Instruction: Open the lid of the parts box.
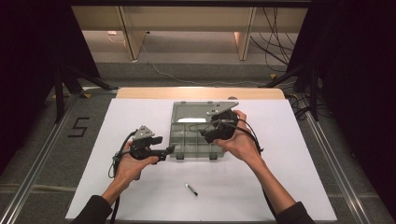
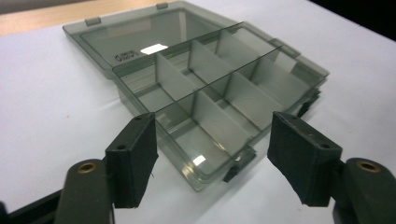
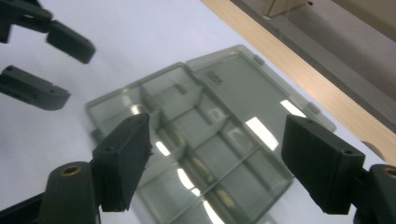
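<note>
High view shows the open compartment box (image 1: 194,135) near the table's far edge, my left gripper (image 1: 169,150) and right gripper (image 1: 205,133) both wide apart and empty, so next I probably fetch the pen (image 1: 191,189).

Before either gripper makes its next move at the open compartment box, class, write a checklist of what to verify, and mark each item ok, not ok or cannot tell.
1. Lid of the smoky transparent plastic compartment box lies fully open: ok.
2. Compartments hold nothing: ok, as far as the gripper views show.
3. Left gripper open, fingers around the box's near corner without touching: ok.
4. Right gripper open above the box: ok.
5. Small dark pen-like object lies on the white table sheet, apart from the box: ok.
6. Front latches sound: cannot tell.
</note>
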`<action>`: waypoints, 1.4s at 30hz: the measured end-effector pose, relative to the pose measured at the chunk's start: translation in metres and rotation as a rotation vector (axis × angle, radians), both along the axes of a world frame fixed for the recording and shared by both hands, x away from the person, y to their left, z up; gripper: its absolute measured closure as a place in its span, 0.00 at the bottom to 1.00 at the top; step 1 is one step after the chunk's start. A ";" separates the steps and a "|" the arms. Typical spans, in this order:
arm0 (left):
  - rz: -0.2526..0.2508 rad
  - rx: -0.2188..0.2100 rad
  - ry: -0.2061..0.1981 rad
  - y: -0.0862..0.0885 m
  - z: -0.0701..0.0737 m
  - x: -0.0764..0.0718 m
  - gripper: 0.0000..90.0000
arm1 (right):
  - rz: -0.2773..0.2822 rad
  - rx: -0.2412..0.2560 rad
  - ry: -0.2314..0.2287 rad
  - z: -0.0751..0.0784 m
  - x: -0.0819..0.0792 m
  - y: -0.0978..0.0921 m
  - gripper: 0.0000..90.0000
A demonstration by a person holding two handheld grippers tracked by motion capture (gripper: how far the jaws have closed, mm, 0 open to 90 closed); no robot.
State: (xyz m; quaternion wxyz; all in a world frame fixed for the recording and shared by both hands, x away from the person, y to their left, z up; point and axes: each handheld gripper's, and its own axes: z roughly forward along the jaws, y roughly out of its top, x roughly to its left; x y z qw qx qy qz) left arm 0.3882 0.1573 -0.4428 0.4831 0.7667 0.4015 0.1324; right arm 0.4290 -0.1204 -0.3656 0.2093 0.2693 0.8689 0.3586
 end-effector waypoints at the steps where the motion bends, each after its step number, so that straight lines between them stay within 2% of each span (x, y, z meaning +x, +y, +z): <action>1: -0.002 -0.010 -0.015 0.002 0.004 -0.007 0.33 | 0.023 0.002 -0.002 0.000 -0.009 0.003 0.27; 6: 0.005 -0.042 -0.051 0.007 0.008 -0.019 0.31 | 0.056 -0.005 0.002 -0.004 -0.022 0.008 0.26; 7: 0.007 -0.057 -0.068 0.009 0.010 -0.024 0.31 | 0.074 -0.028 0.014 -0.006 -0.027 0.012 0.26; 13: -0.010 -0.085 -0.101 0.010 0.011 -0.036 0.30 | 0.104 -0.028 0.027 -0.013 -0.038 0.018 0.26; 14: 0.000 -0.094 -0.094 0.009 0.011 -0.039 0.30 | 0.113 -0.027 0.028 -0.014 -0.039 0.018 0.26; 15: -0.019 -0.087 -0.106 0.009 0.011 -0.040 0.29 | 0.113 -0.027 0.038 -0.015 -0.041 0.019 0.26; 19: -0.037 -0.093 -0.112 0.007 0.009 -0.045 0.28 | 0.130 -0.036 0.068 -0.021 -0.047 0.021 0.24; 22: -0.031 -0.094 -0.117 0.009 0.009 -0.048 0.27 | 0.150 -0.046 0.092 -0.024 -0.050 0.022 0.24; 26: -0.028 -0.098 -0.126 0.011 0.009 -0.050 0.25 | 0.162 -0.050 0.096 -0.027 -0.053 0.026 0.24; 29: -0.027 -0.118 -0.141 0.013 0.009 -0.054 0.25 | 0.169 -0.062 0.109 -0.031 -0.056 0.029 0.23; 32: -0.022 -0.110 -0.153 0.015 0.010 -0.059 0.25 | 0.188 -0.081 0.128 -0.035 -0.059 0.032 0.23; 33: -0.020 -0.121 -0.148 0.015 0.010 -0.060 0.25 | 0.189 -0.080 0.132 -0.037 -0.060 0.034 0.23; 35: -0.026 -0.110 -0.165 0.016 0.010 -0.062 0.25 | 0.199 -0.092 0.139 -0.039 -0.062 0.036 0.23; 39: -0.025 -0.105 -0.163 0.018 0.010 -0.066 0.24 | 0.224 -0.111 0.160 -0.044 -0.066 0.041 0.22; 40: -0.036 -0.086 -0.156 0.019 0.010 -0.067 0.24 | 0.228 -0.117 0.160 -0.045 -0.067 0.042 0.22; 42: -0.034 -0.096 -0.147 0.017 0.008 -0.069 0.24 | 0.237 -0.121 0.169 -0.046 -0.068 0.043 0.22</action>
